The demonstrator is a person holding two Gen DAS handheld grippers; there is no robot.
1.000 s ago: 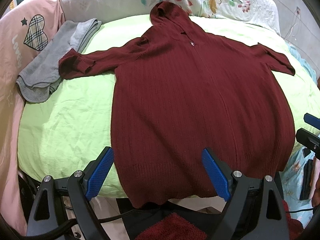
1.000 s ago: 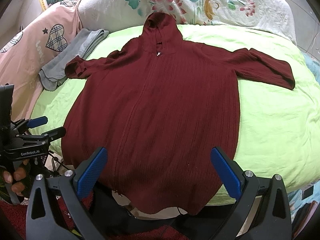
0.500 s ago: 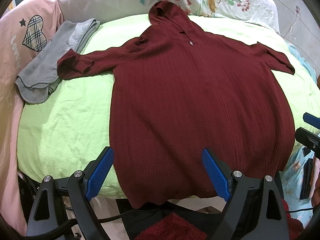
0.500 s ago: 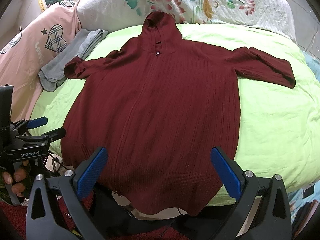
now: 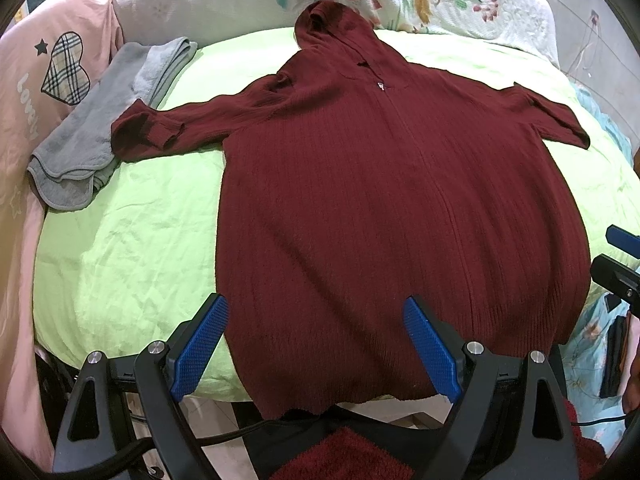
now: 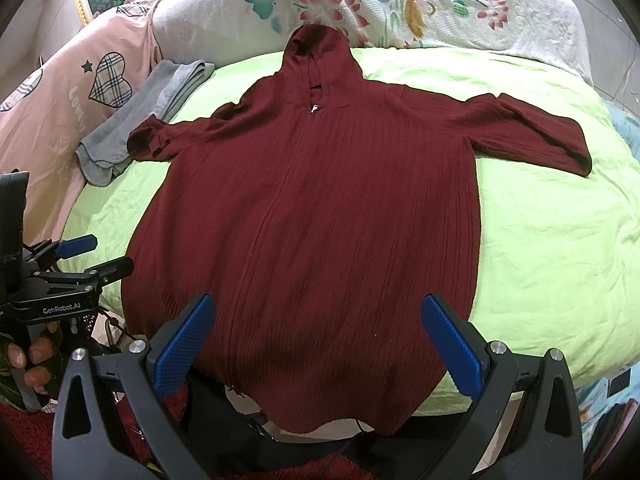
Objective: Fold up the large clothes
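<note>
A dark red ribbed knit hoodie [image 5: 384, 200] lies flat and face up on a bed under a lime green sheet [image 5: 128, 248], sleeves spread left and right. Its long axis runs near to far, hood [image 6: 316, 56] at the far end toward the floral pillow [image 6: 400, 0], hem hanging over the near edge. The left cuff is folded back, touching a folded grey garment [image 5: 100, 120]. The hem's middle is partly hidden behind the tongs. Left tongs [image 5: 316, 344] and right tongs [image 6: 320, 344] both stand wide, empty, above the hem.
</note>
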